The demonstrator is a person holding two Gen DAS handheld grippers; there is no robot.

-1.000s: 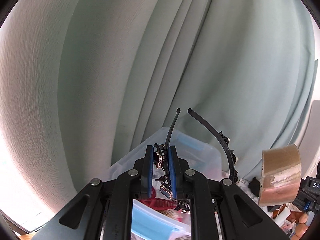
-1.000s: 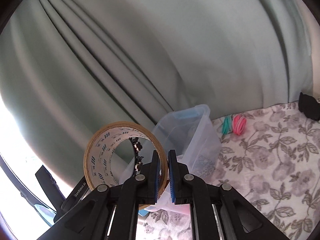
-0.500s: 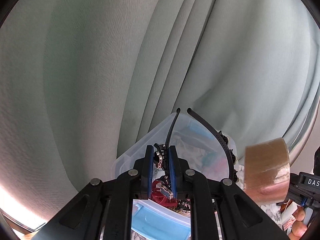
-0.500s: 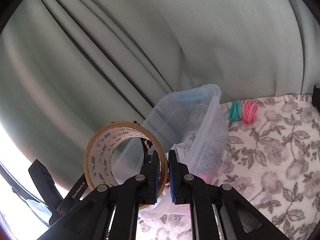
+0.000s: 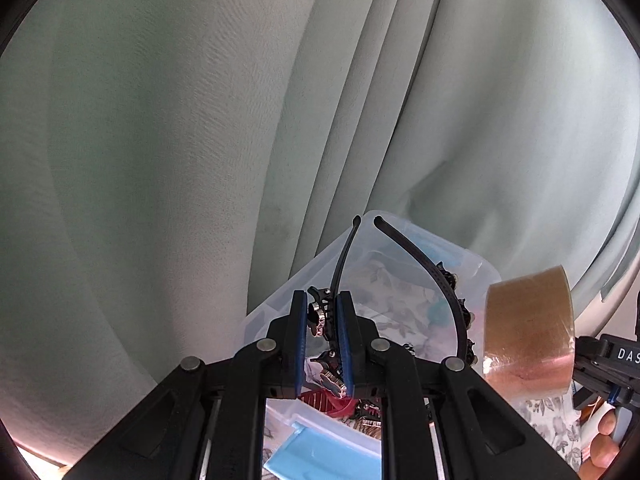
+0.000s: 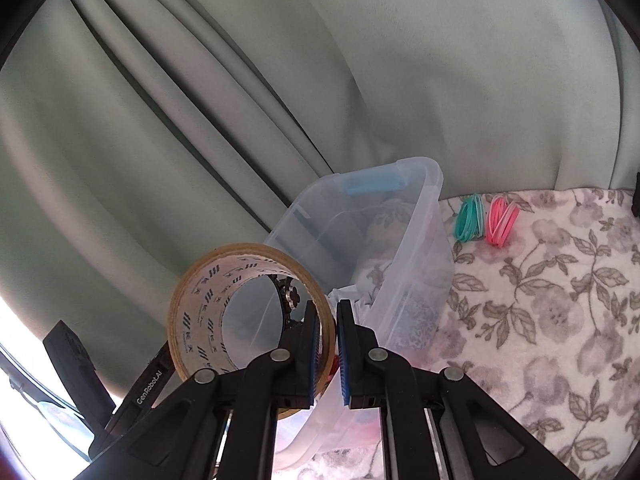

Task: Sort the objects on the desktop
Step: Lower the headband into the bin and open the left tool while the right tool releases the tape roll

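Left wrist view: left gripper [image 5: 323, 344] closed narrow on a black headband [image 5: 434, 280]; the pads clamp one jewelled arm of the band, and its two tips rise ahead of the fingers, curving toward each other.
Left hold, reason: judged a carrying grip; pinching one arm keeps the springy band from swinging, with its open end pointing away from the tongs.
Left load, position: headband sits above the clear plastic bin [image 5: 476, 268]; the bin's open mouth lies directly beyond and below the fingers; a blue latch piece [image 5: 320, 456] shows low in frame.
Right wrist view: right gripper [image 6: 325, 344] closed on the wall of a brown tape roll [image 6: 200, 312]; one finger is inside the ring, the other outside.
Right hold, reason: judged the only stable pinch on a hollow ring; the roll hangs to the left of the fingers.
Right load, position: tape roll held in the air at the near left side of the bin; not in it.
Bin contents: patterned items inside, details unclear through the plastic.
Outward: green bands [image 6: 470, 218] and pink bands [image 6: 502, 220] lie side by side on the floral cloth [image 6: 560, 320], right of the bin, well apart from both tongs.
Stage, judgement: both loads appear bound for the bin; release not shown.
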